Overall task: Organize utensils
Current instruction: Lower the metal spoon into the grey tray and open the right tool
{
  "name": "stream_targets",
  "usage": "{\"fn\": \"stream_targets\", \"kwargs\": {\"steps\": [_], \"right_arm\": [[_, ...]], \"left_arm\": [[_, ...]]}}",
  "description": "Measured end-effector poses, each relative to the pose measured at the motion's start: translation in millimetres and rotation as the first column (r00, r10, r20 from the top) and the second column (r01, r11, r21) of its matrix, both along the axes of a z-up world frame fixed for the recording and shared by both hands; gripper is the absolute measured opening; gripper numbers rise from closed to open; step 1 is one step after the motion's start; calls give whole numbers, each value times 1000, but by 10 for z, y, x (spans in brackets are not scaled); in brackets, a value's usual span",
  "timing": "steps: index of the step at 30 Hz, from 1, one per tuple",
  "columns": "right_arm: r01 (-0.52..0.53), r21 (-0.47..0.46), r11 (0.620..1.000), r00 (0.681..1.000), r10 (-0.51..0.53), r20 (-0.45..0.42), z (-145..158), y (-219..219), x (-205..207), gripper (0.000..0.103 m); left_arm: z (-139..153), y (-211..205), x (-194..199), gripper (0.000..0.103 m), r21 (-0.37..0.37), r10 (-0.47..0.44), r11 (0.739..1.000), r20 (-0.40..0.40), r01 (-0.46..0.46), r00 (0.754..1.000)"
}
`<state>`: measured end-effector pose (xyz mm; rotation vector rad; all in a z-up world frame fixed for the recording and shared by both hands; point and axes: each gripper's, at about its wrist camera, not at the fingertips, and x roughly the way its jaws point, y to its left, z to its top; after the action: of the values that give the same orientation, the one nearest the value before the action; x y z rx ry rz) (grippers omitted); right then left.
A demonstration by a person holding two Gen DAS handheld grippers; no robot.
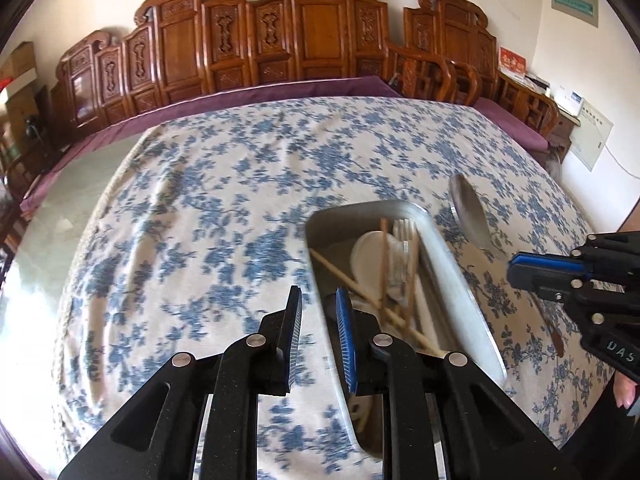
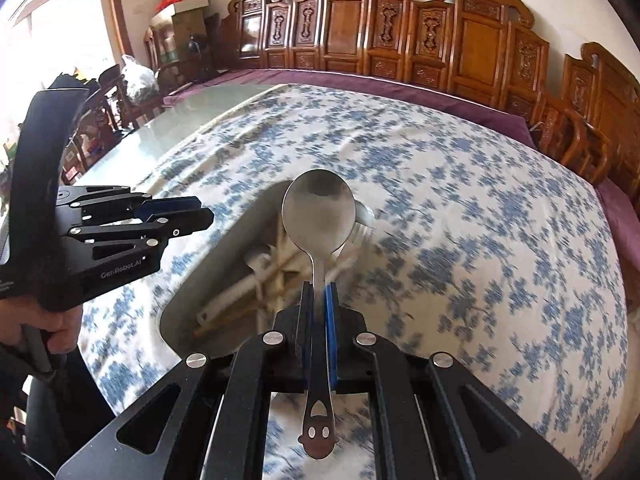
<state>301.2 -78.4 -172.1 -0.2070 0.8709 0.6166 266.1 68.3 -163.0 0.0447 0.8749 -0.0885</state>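
A metal tray point(image 1: 456, 276) lies on the blue-flowered tablecloth point(image 1: 208, 200) and holds wooden chopsticks point(image 1: 340, 274), a white plastic spoon point(image 1: 366, 256) and white forks point(image 1: 404, 230). My left gripper point(image 1: 319, 300) hovers over the tray's near left edge, jaws apart with nothing between them. My right gripper point(image 2: 320, 294) is shut on the handle of a steel spoon point(image 2: 319, 216), bowl forward, above the tray point(image 2: 192, 280). The handle's smiley-face end sticks out behind the pads. In the left wrist view the right gripper point(image 1: 516, 270) and its spoon point(image 1: 468, 208) sit to the tray's right.
Carved wooden chairs point(image 1: 304, 36) line the far side of the table, behind a purple cloth point(image 1: 240, 100). Bare glass tabletop point(image 1: 52, 208) shows at the left. A hand point(image 2: 56, 332) holds the left gripper point(image 2: 188, 216). Boxes point(image 2: 184, 4) are stacked by the window.
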Motion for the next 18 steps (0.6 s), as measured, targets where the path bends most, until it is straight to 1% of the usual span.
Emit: {"fn": "stream_targets", "kwargs": {"steps": [5, 10, 18], "right_arm": [[-18, 8, 1000, 1000, 18, -22, -49, 286, 88, 7], [-21, 11, 1000, 999, 21, -48, -125, 479, 181, 7], [-1, -23, 1000, 996, -1, -94, -417, 620, 278, 7]], "left_arm": [[18, 183, -37, 17, 8, 26, 1000, 1, -26, 1000], [-3, 291, -57, 17, 11, 38, 999, -1, -38, 999], [-102, 400, -52, 17, 2, 56, 998, -14, -56, 998]]}}
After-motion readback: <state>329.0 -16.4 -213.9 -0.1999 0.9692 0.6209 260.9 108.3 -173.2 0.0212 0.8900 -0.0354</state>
